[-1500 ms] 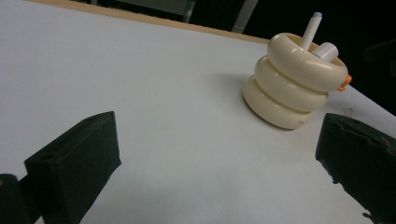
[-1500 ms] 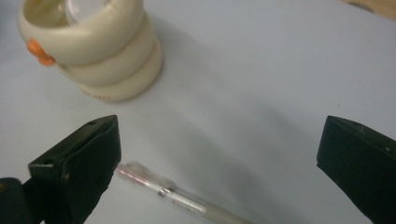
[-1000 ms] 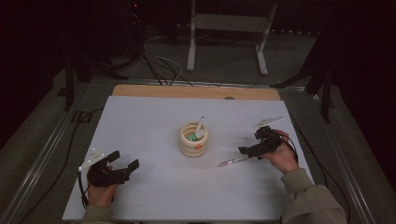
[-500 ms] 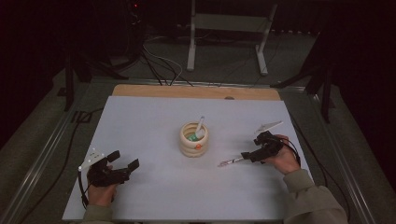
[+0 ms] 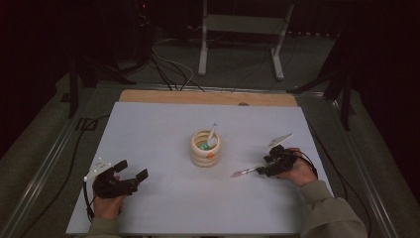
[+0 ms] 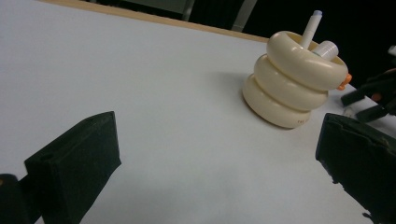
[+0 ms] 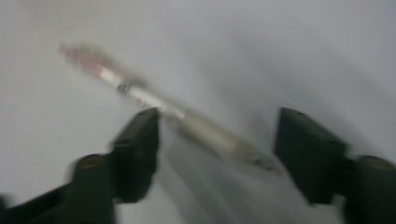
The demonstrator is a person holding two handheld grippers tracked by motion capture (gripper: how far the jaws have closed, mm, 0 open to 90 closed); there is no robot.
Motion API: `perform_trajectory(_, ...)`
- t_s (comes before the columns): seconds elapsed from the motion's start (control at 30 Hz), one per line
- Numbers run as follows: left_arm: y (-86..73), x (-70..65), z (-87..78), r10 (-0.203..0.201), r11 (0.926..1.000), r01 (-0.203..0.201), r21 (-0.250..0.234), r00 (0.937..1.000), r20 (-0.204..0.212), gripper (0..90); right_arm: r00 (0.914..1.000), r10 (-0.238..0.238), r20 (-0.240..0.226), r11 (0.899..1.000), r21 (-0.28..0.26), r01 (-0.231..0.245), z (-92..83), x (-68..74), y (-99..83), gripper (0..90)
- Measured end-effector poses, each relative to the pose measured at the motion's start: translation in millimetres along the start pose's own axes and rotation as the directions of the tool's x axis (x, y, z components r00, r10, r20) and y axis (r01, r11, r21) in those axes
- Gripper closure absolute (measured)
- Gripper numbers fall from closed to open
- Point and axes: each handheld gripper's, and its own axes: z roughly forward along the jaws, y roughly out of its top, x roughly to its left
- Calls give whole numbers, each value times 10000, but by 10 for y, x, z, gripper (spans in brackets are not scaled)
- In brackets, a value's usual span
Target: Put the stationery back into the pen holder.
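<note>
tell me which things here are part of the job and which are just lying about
Part of the job:
- pen lying on the table, between the right gripper jaws, which have just been closing
- cream ringed holder with pens standing in it

Just about:
- left gripper, open, idle
- metal stand behind the table
- floor cables

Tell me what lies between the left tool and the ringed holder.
Nothing: the high view shows bare table between the left tool and the ringed holder.

Dark room – white table [image 5: 163,139], grey floor [image 5: 237,64], metal stand [image 5: 240,29].
</note>
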Motion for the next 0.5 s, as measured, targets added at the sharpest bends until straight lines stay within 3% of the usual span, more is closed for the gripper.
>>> perform_trajectory(0.03, 0, 1, -3, 0, 10000, 0, -10, 10000, -4, 3, 9989, -387, 276, 9993, 5, 387, 2, 34, -11, 405)
perform_trajectory(0.07, -1, 4, -4, -21, 10000, 21, -10, 10000, -8, 3, 9985, -449, 316, 9990, 18, 448, -5, 43, -14, 459)
perform_trajectory(0.1, -1, 6, -3, -34, 10000, 34, -5, 10000, -14, 2, 9976, -596, 363, 9982, 48, 594, -22, 47, -19, 557)
perform_trajectory(0.17, -1, 5, -2, -34, 10000, 34, -3, 10000, -10, 3, 9973, -709, 210, 9974, 149, 706, -54, 53, -35, 702)
perform_trajectory(0.23, -1, 4, -3, -30, 10000, 30, -8, 10000, -19, 3, 9968, -787, 168, 9966, 270, 782, -69, 73, -46, 783)
perform_trajectory(0.37, -1, 0, 1, -15, 10000, 15, 12, 10000, -19, 3, 9968, -755, 275, 9960, 497, 741, -72, 110, -29, 805)
perform_trajectory(0.5, -3, 3, 3, -38, 10000, 38, 16, 10000, -31, 3, 9983, -417, 402, 9969, 687, 389, -72, 129, -4, 808)
